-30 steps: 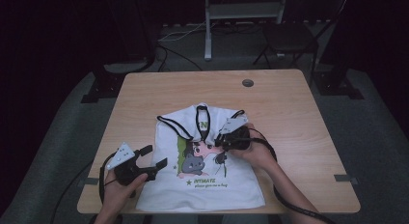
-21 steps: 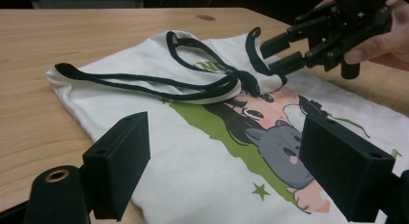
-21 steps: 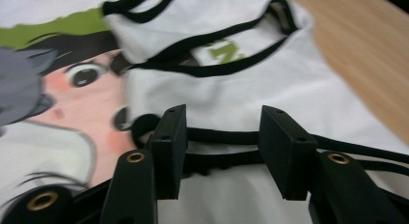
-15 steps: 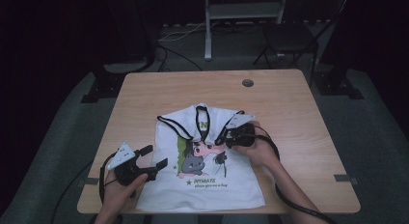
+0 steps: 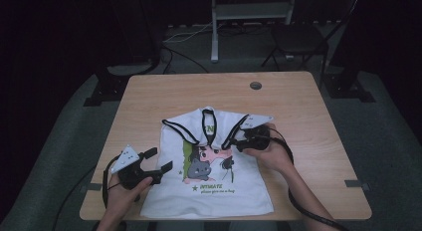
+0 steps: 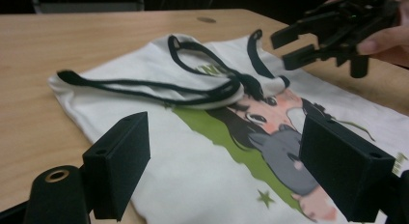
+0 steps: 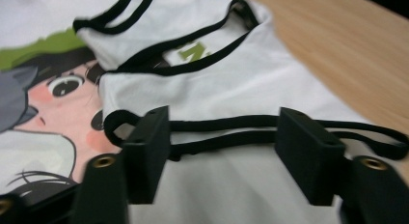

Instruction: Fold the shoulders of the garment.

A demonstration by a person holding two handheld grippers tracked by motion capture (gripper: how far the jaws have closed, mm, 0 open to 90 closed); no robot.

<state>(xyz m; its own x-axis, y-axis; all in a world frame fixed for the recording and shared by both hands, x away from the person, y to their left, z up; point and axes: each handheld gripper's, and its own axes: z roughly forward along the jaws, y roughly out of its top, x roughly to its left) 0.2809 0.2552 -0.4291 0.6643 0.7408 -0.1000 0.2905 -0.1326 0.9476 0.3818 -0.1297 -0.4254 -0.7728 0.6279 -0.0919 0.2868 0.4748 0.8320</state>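
A white T-shirt (image 5: 219, 191) with black trim and a cartoon print lies flat on the wooden table (image 5: 308, 106), its sleeves folded inward. My right gripper (image 5: 237, 141) hovers at the folded right sleeve. Its jaws have just been opening. In the right gripper view (image 7: 224, 122) the sleeve's black-trimmed hem (image 7: 226, 134) lies between the pads, and they do not press on it. My left gripper (image 5: 160, 159) stands open at the shirt's left edge, low over the cloth (image 6: 224, 137), gripping nothing. The left gripper view also catches the right gripper (image 6: 285, 50) across the shirt.
A round cable hole (image 5: 256, 85) sits near the table's far edge. Behind the table are a folding chair (image 5: 293, 37), a metal stand (image 5: 215, 27) and cables on the dark floor. Bare wood surrounds the shirt on the far, left and right sides.
My right gripper has drawn back to the right, from over the print to the folded sleeve, and its jaws have spread wider. The left gripper has stayed put.
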